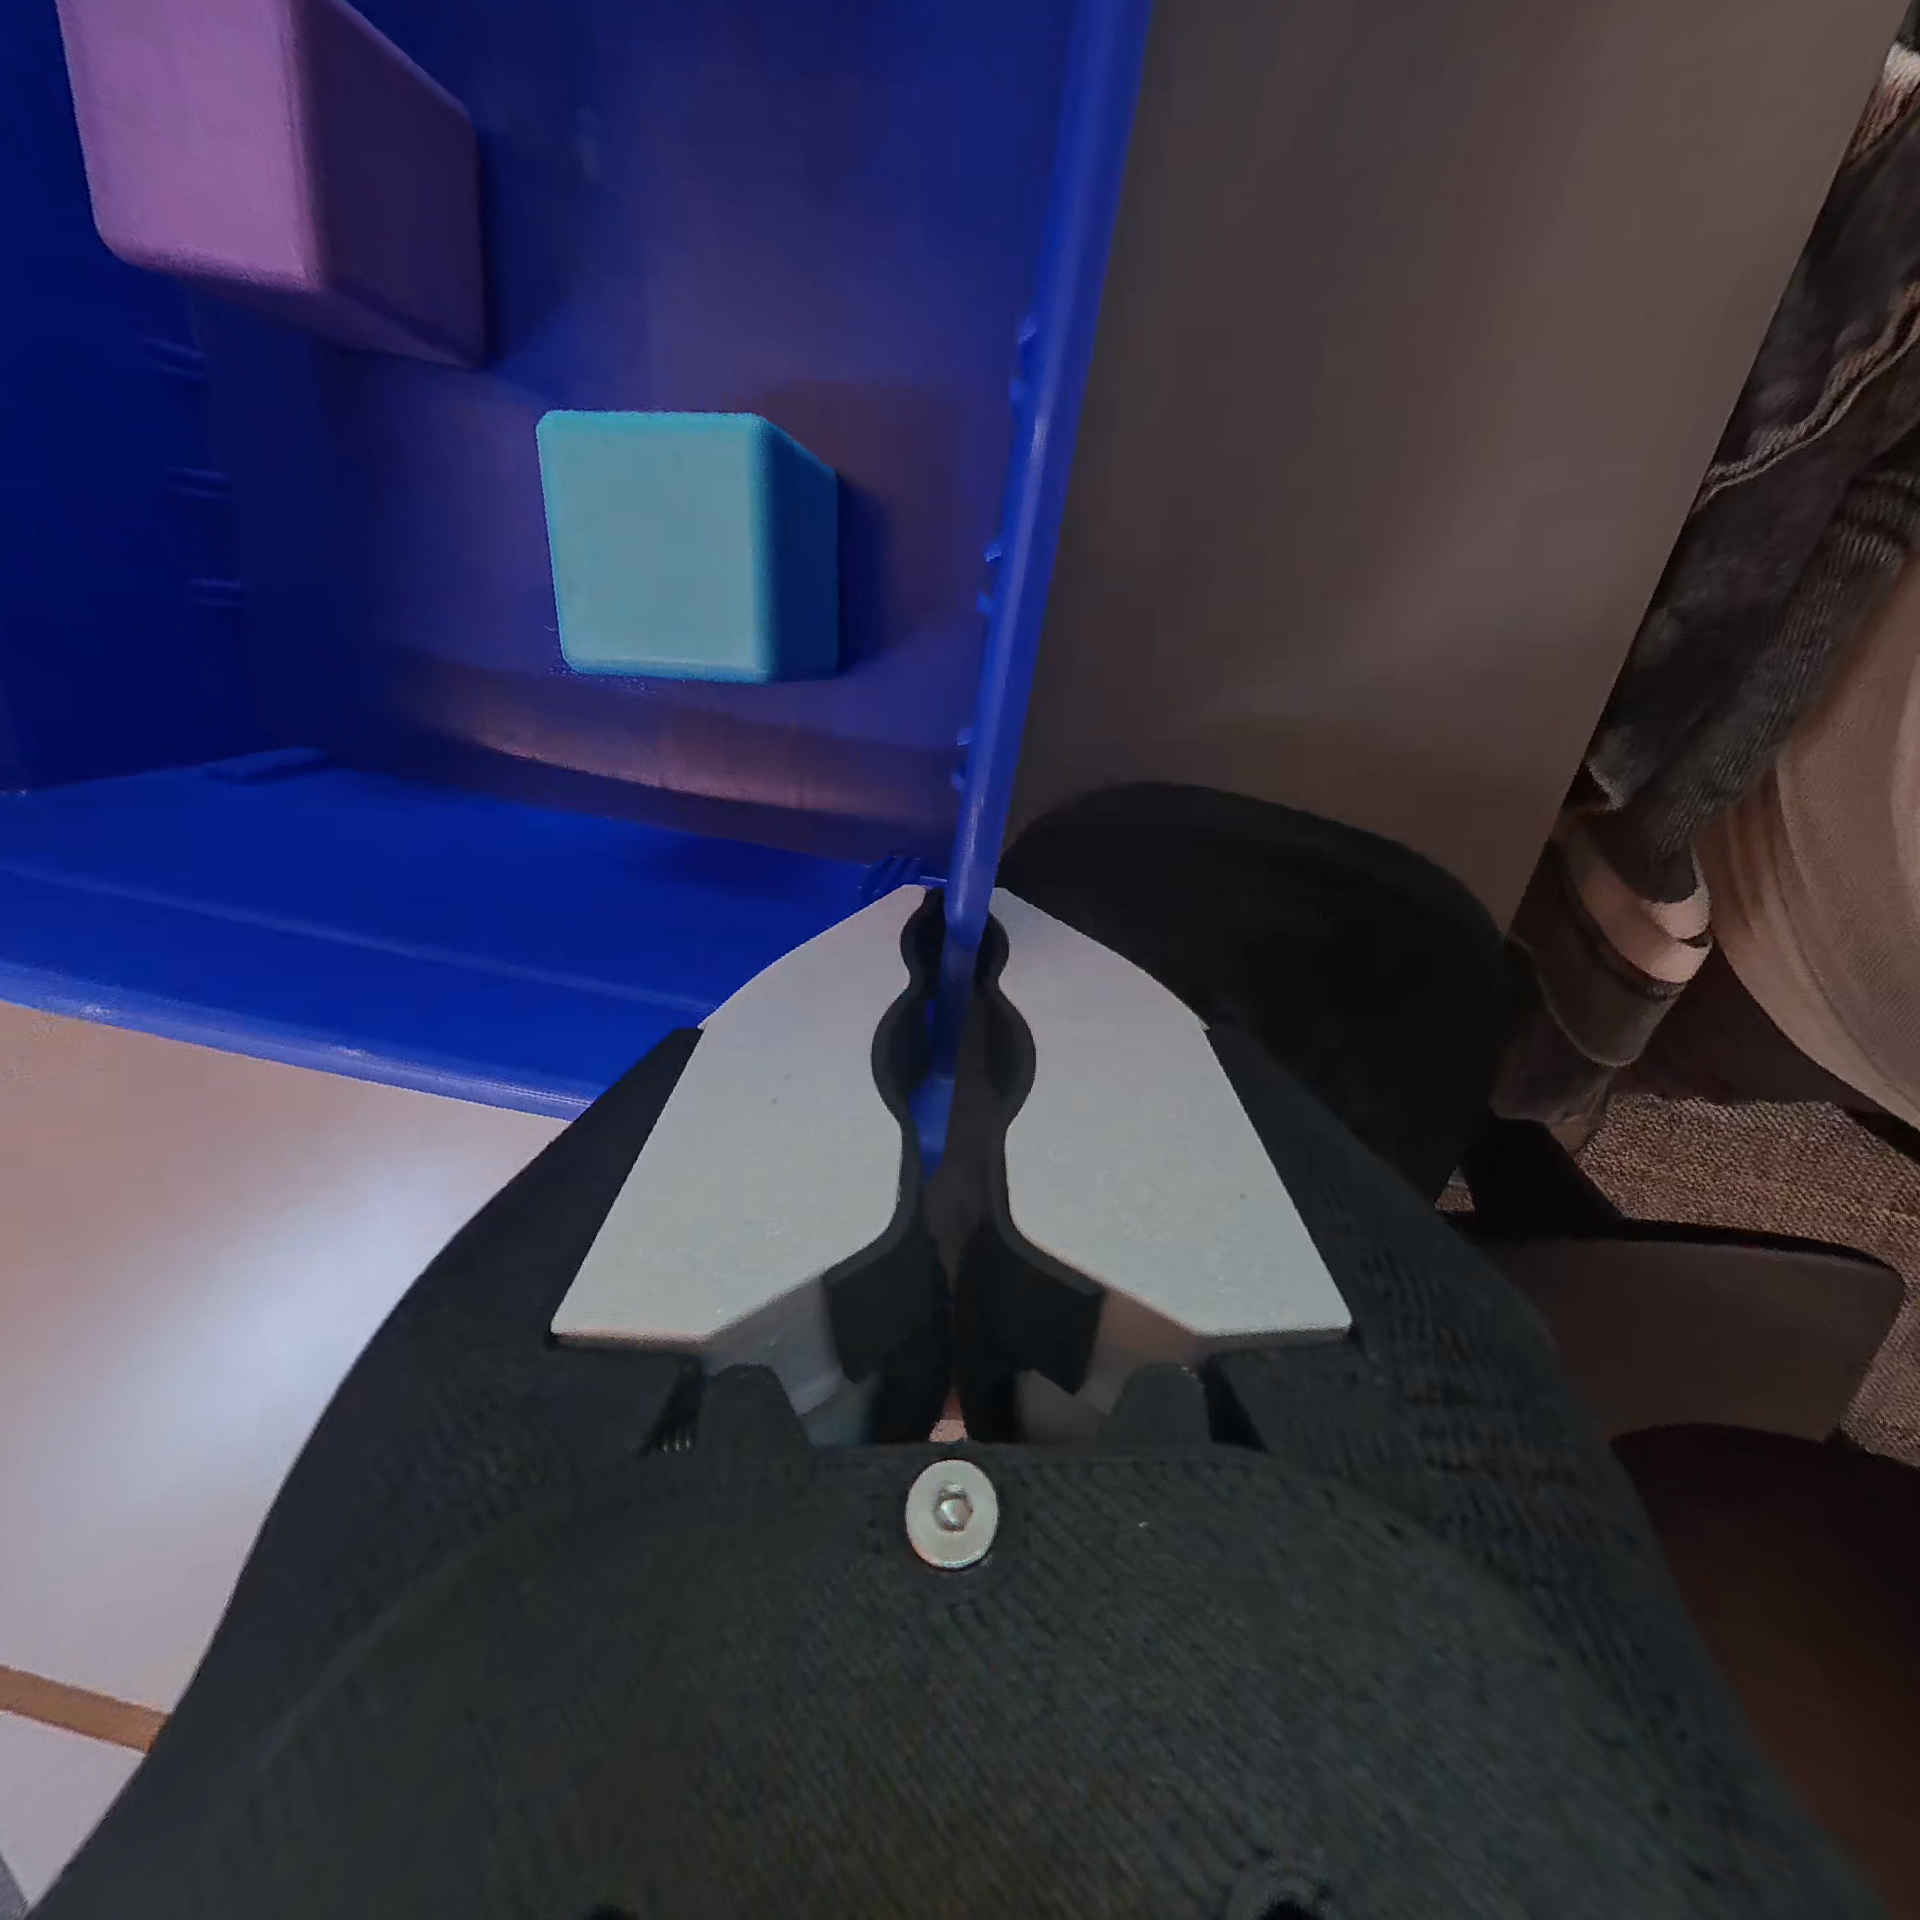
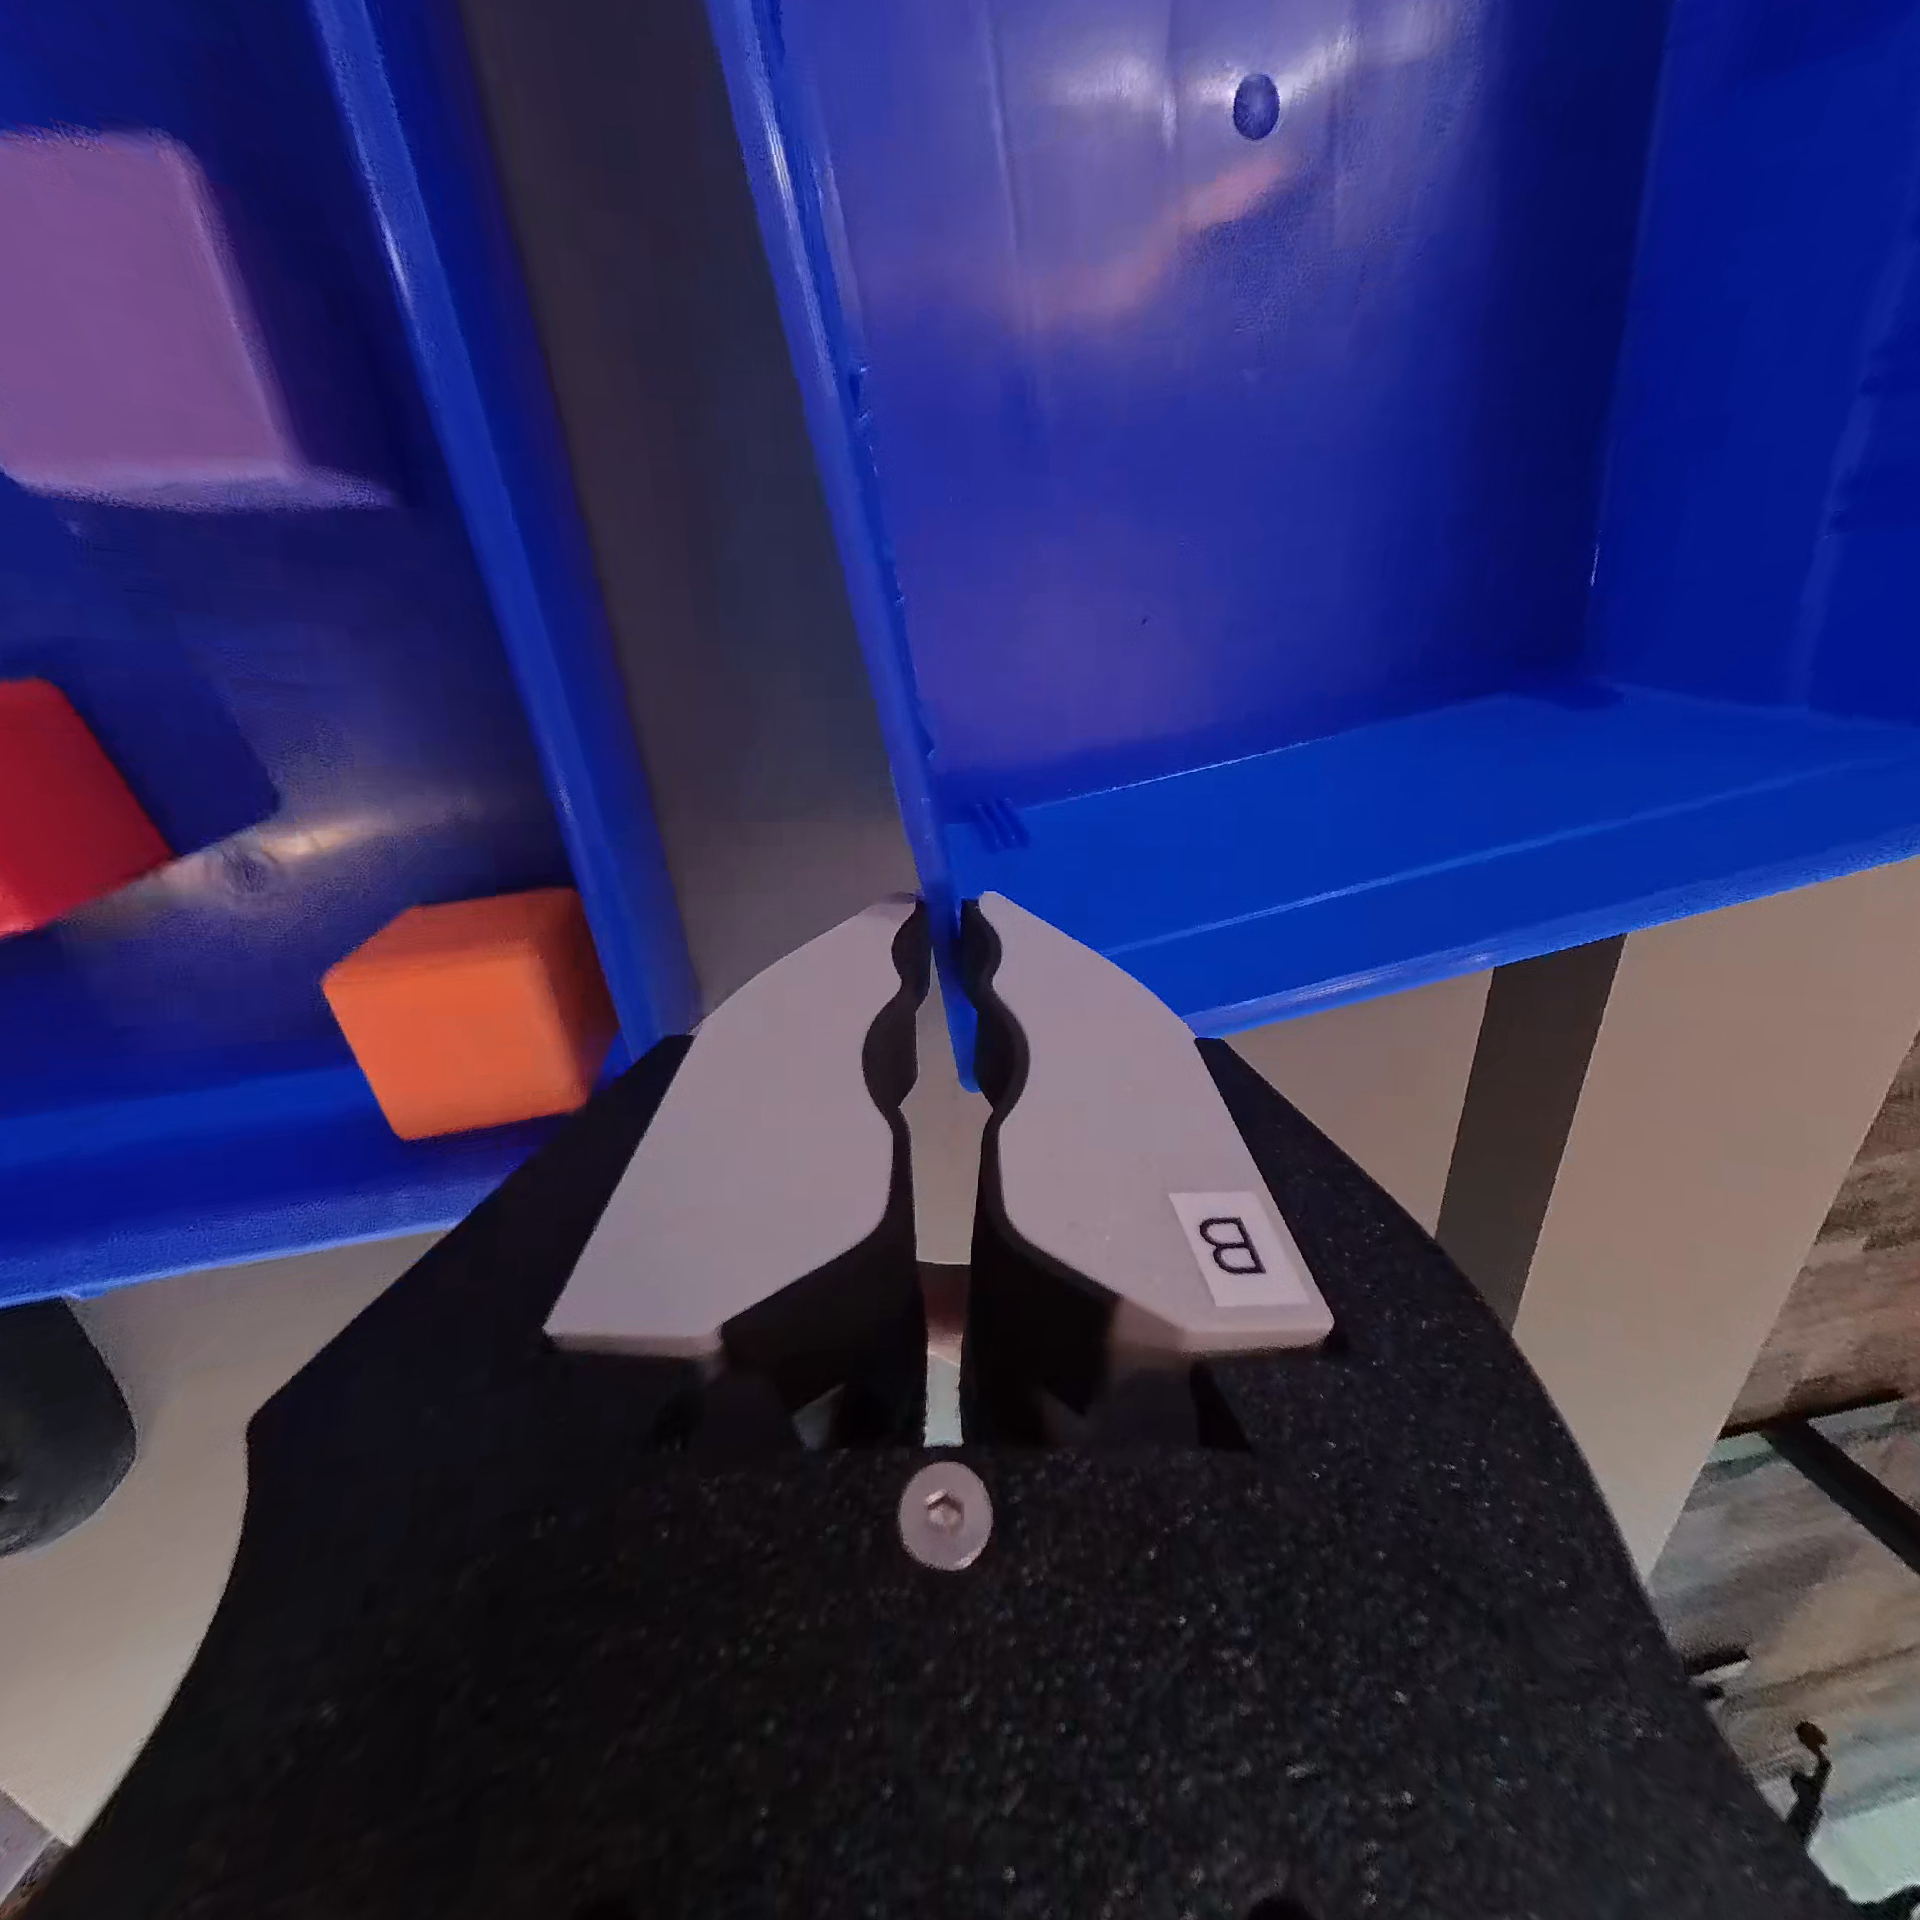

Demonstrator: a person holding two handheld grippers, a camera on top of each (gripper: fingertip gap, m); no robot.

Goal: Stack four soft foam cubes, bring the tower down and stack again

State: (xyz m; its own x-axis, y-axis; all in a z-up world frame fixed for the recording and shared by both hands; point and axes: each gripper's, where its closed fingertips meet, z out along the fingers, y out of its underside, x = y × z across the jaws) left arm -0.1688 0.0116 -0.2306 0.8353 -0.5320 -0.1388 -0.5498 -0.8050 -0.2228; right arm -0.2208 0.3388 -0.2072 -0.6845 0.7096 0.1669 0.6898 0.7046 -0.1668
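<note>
Cubes, foam, four: we count a purple cube (image 1: pixel 270 156) and a teal cube (image 1: pixel 675 545) in the left blue bin (image 1: pixel 416 914), plus a red cube (image 2: pixel 62 800) and an orange cube (image 2: pixel 468 1013) in the same bin. Our left claw (image 1: pixel 951 914) is clamped on that bin's side wall. Our right claw (image 2: pixel 940 920) is clamped on the wall of the second blue bin (image 2: pixel 1351 810), both over the pale worktop (image 1: pixel 208 1247).

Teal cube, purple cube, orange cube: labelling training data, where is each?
teal cube (image 1: pixel 665 545), left wrist view, front face.
purple cube (image 1: pixel 208 145), left wrist view, lit face.
orange cube (image 2: pixel 468 1023), right wrist view, front face.
</note>
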